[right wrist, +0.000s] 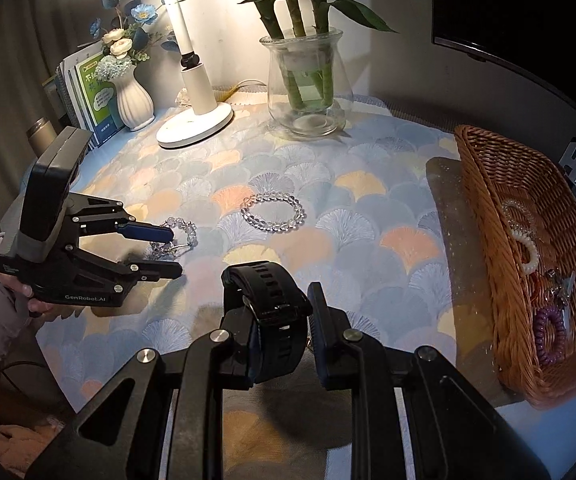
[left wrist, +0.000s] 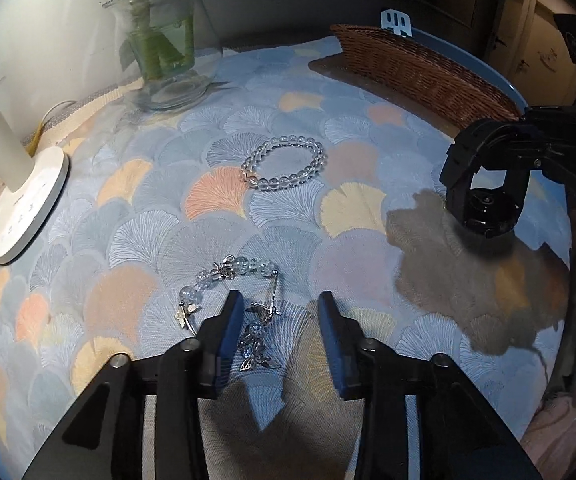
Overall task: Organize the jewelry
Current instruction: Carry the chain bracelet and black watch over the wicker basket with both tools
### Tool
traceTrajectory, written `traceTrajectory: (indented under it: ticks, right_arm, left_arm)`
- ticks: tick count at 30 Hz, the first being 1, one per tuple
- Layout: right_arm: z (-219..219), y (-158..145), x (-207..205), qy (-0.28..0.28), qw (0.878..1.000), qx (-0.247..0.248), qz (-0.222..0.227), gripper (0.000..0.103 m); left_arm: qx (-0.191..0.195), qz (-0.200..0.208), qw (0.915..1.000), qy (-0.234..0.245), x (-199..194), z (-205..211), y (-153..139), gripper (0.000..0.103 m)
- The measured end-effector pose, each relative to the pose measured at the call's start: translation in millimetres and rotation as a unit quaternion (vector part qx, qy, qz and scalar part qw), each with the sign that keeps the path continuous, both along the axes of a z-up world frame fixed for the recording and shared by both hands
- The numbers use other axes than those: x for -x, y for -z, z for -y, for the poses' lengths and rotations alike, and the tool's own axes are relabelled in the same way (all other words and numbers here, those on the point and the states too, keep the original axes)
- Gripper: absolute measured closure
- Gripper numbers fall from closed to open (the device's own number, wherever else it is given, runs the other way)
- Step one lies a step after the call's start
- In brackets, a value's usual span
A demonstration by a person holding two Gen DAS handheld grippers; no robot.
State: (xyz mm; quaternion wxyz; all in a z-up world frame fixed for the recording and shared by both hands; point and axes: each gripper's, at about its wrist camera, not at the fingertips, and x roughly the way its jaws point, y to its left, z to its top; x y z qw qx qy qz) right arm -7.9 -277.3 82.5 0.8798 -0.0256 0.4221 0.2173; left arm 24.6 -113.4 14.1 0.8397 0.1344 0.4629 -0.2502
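A black watch (right wrist: pixel 272 304) sits between my right gripper's (right wrist: pixel 278 300) fingers, strap looped over the left finger; in the left wrist view the watch (left wrist: pixel 485 204) hangs from that gripper above the cloth. My left gripper (left wrist: pixel 282 306) is open, its fingers straddling a silver butterfly-and-crystal bracelet (left wrist: pixel 248 312) lying on the cloth; the same shows in the right wrist view (right wrist: pixel 176 236). A clear bead bracelet (left wrist: pixel 284 162) (right wrist: pixel 274 212) lies mid-table. A wicker basket (right wrist: pixel 487 216) (left wrist: pixel 419 72) at the right holds several pieces of jewelry.
A white desk lamp (right wrist: pixel 196 120) (left wrist: pixel 24 196), a glass vase with bamboo (right wrist: pixel 305 84) (left wrist: pixel 166 60), a white flower vase (right wrist: pixel 134 100) and books (right wrist: pixel 88 96) stand at the back. A patterned cloth (right wrist: pixel 367 220) covers the table.
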Motion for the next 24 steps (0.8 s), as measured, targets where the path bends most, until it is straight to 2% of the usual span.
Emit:
traceTrajectory:
  ticks: [1,5,9,16,24]
  right_arm:
    - [0,0,0,0.0,1.0,-0.002,0.0,0.08]
    - [-1,-4,1,0.004,1.0,-0.008,0.007,0.08]
    - [6,-17,3,0.016,1.0,-0.019,0.019,0.08]
    - [30,-56,16,0.048,0.997,-0.026,0.057,0.08]
    - [73,-92,21,0.099,0.992,-0.022,0.075,0.08]
  left_arm:
    - [0.001,0.0,1.0,-0.001,0,0,-1,0.09]
    - [0.008,0.015,0.9996,-0.022,0,-2,-12,0.09]
    - [0.021,0.052,0.9979,-0.032,8,9,-45,0.09]
    - [0.028,0.126,0.9907,-0.044,20,55,-108,0.09]
    - [0.038,0.161,0.9858,-0.029,19,116,-147,0.09]
